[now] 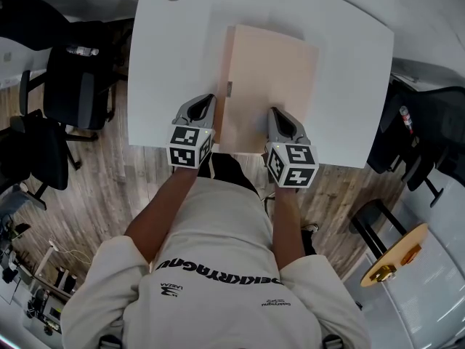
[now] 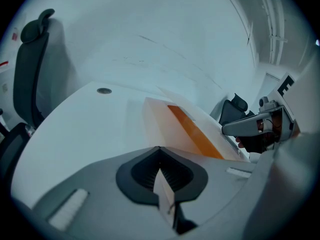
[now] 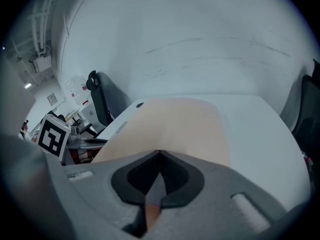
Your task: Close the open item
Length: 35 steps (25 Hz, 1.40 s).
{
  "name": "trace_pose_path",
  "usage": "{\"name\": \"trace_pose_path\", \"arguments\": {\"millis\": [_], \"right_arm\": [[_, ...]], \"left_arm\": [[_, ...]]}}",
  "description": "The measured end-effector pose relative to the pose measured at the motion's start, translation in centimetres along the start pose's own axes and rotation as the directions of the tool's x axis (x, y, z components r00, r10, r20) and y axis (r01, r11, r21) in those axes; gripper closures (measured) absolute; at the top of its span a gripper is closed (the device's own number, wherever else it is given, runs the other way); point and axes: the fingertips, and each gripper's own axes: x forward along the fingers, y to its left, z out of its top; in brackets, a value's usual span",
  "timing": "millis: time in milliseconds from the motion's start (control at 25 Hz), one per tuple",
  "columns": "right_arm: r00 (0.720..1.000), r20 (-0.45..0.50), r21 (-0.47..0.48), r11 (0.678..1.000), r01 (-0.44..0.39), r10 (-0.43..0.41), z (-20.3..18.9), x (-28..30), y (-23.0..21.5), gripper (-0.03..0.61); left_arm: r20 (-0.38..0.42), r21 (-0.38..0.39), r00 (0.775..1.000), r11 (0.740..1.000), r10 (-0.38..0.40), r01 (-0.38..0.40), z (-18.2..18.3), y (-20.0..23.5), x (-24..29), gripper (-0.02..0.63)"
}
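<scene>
Beige folder (image 1: 269,86) mid-frame on white counter (image 1: 349,86), cover seemingly ajar (orange gap along its left side), left gripper (image 1: 210,100) and right gripper (image 1: 275,113) each pinched shut on its thin near edges; likely risk: uneven lowering buckling the cover or slipping it free.

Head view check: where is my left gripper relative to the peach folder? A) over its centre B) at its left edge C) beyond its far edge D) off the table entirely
B: in the head view the left gripper sits at the folder's left edge near its near corner, while the right gripper is over its near edge.
</scene>
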Motion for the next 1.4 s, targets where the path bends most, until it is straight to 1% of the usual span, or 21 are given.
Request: {"name": "trace_pose_path", "arguments": {"millis": [400, 720, 1400], "right_arm": [[1.000, -0.027, -0.008, 1.000, -0.012, 0.012, -0.3, 0.7, 0.4, 0.580], [0.998, -0.052, -0.012, 1.000, -0.028, 0.027, -0.7, 1.4, 0.4, 0.578], [0.995, -0.089, -0.019, 0.999, -0.050, 0.048, -1.1, 2.1, 0.8, 0.578]], "left_arm": [[0.000, -0.004, 1.000, 1.000, 0.001, -0.001, 0.0, 0.1, 0.0, 0.609], [0.002, -0.023, 1.000, 1.000, -0.003, 0.003, 0.0, 0.4, 0.4, 0.609], [-0.002, -0.016, 1.000, 1.000, -0.001, 0.001, 0.1, 0.5, 0.6, 0.609]]}}
